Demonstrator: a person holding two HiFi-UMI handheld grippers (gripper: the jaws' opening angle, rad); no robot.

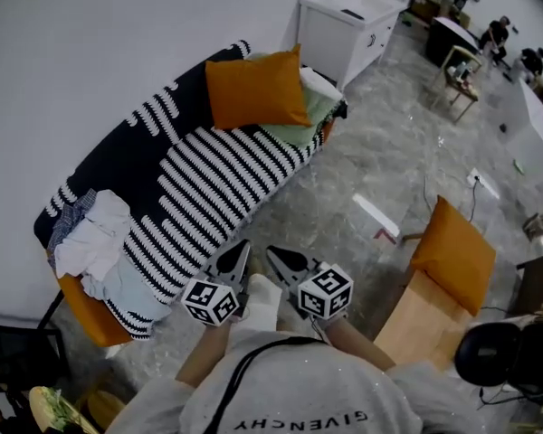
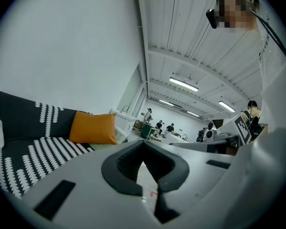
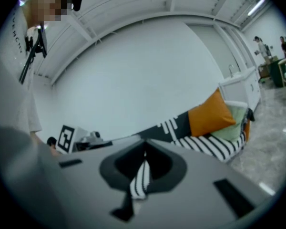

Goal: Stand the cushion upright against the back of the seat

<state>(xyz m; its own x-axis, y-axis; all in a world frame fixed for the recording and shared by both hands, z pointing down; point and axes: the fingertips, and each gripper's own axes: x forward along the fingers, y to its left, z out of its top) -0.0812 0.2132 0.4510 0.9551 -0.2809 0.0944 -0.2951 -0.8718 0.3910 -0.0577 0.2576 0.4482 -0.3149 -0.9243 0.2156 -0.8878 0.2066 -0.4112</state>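
Note:
An orange cushion (image 1: pixel 253 90) stands upright against the backrest at the far end of a black-and-white striped sofa (image 1: pixel 199 188). It also shows in the left gripper view, orange cushion (image 2: pixel 93 128), and in the right gripper view, orange cushion (image 3: pixel 210 114). My left gripper (image 1: pixel 243 245) and right gripper (image 1: pixel 273 253) hang side by side close to my body, off the sofa's front edge and well short of the cushion. Both are shut with nothing between the jaws, as the left gripper (image 2: pixel 143 149) and right gripper (image 3: pixel 144 159) show in their own views.
A pale green cushion (image 1: pixel 299 120) lies beside the orange one. A pile of clothes (image 1: pixel 95 242) covers the sofa's near end. A wooden chair with an orange cushion (image 1: pixel 452 256) stands at the right, a white cabinet (image 1: pixel 348 25) beyond the sofa. People stand at the far desks.

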